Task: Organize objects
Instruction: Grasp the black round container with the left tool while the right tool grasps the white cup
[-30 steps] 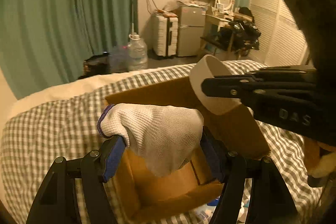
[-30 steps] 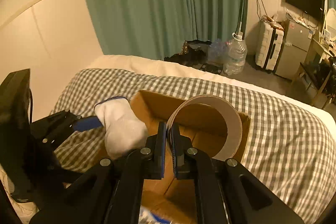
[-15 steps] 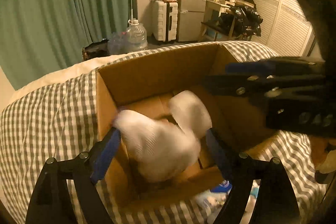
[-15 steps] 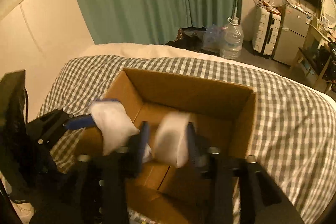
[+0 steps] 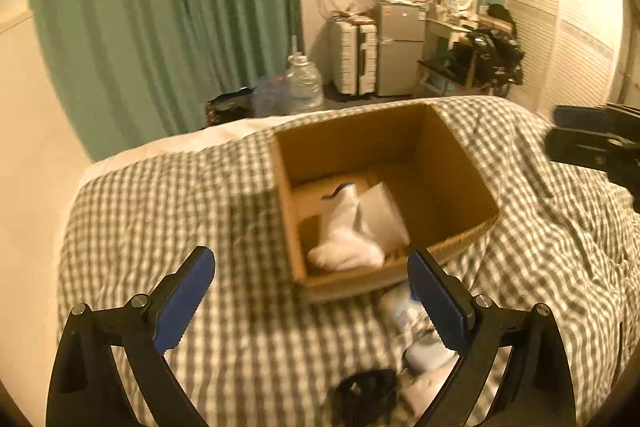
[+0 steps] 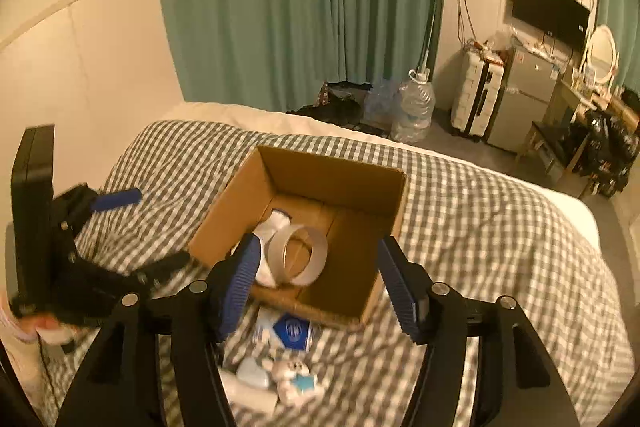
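Two things lie inside the open cardboard box (image 6: 320,183) on the checked bedcover (image 6: 480,227): a white knitted glove (image 5: 344,231) with a dark-edged cuff, crumpled against the box's left wall, and just to its right a pale roll of tape (image 6: 298,255), which stands on its edge and leans against the glove. The box is brown and plain, with its flaps out of the way and the right half of its floor bare. In front of the box, on the bedcover, lie a few small things: a white packet with a blue mark (image 6: 286,331), a small soft toy (image 6: 292,375) and something dark (image 5: 366,397) that is too blurred to name.

On the left, the left gripper (image 5: 312,297) points down over the bedcover short of the box's near left corner; its jaws are opening, spread wide, with nothing between them. To the right, the right gripper (image 6: 320,273) hangs above the box's near wall, tilted down toward the tape; its jaws are opening too, and they hold nothing.
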